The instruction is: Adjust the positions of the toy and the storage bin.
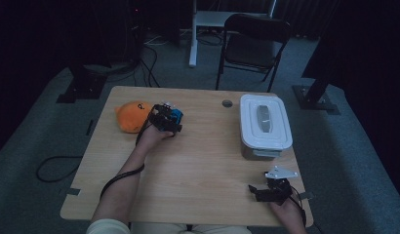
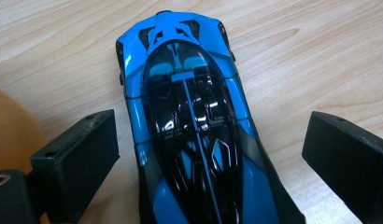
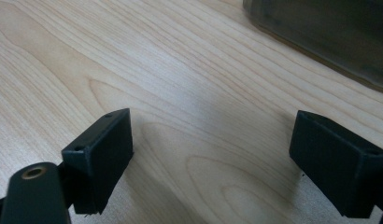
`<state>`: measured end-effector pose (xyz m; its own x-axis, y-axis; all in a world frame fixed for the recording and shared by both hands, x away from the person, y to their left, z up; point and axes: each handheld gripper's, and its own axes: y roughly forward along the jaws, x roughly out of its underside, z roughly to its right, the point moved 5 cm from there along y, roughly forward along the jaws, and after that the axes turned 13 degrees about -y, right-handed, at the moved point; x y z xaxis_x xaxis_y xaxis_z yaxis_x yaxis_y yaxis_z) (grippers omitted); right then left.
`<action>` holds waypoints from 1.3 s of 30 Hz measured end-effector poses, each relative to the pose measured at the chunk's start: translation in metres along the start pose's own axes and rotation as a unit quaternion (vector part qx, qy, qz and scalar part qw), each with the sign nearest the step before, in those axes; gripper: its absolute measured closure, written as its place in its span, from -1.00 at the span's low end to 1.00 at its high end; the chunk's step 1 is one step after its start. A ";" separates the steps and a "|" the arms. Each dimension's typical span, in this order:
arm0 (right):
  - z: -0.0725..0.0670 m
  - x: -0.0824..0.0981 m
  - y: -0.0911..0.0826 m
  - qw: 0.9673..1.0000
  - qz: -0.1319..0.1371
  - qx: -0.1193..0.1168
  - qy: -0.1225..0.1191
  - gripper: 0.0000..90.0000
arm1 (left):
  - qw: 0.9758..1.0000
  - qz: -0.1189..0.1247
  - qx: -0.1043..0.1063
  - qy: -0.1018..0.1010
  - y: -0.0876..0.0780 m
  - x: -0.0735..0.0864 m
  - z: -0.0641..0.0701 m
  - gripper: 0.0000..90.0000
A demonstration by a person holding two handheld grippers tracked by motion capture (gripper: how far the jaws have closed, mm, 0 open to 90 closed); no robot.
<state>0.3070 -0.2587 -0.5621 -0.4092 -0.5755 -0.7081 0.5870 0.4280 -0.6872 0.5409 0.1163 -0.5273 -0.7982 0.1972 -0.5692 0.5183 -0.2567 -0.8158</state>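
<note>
One toy car [image 2: 194,135], blue with a black canopy, is sitting on the table [image 1: 198,161] at its far left. The left tool [image 1: 167,118] is straddling this car: in the left gripper view its two black jaws are standing apart, one on each side of the body, with a visible gap to each flank. One orange plush toy [image 1: 131,116] is lying just to the left of the car, and its edge is showing at the left border of the left gripper view.

The right tool [image 1: 266,191] is resting at the near right of the table, and its two jaws are standing wide apart over bare wood. One lidded white container [image 1: 264,126] is sitting at the far right, well apart from the car.

One folding chair [image 1: 251,46] is standing beyond the table.
</note>
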 end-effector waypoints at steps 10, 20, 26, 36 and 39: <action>0.000 0.000 0.000 1.000 0.000 0.002 0.002 -0.69 | 1.000 -0.005 -0.002 -0.013 0.010 -0.007 0.000 -0.90; 0.000 0.000 0.000 1.000 0.000 0.002 0.002 -0.69 | 0.999 -0.015 -0.031 -0.019 0.021 -0.008 -0.001 -0.88; 0.000 0.000 0.000 1.000 0.000 0.002 0.002 -0.69 | 0.999 -0.027 -0.034 -0.028 0.027 -0.005 0.002 -0.76; 0.001 0.000 0.000 1.000 0.000 0.002 0.002 -0.69 | 0.998 -0.029 -0.032 -0.038 0.022 -0.006 -0.003 -0.43; 0.001 0.000 0.000 1.000 0.000 0.003 0.003 -0.69 | 0.998 -0.032 -0.027 -0.035 0.020 -0.005 -0.003 -0.43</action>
<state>0.3072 -0.2593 -0.5619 -0.4137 -0.5715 -0.7087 0.5910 0.4236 -0.6865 0.5559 0.1133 -0.5409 -0.8491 0.1444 -0.5082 0.4794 -0.1937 -0.8560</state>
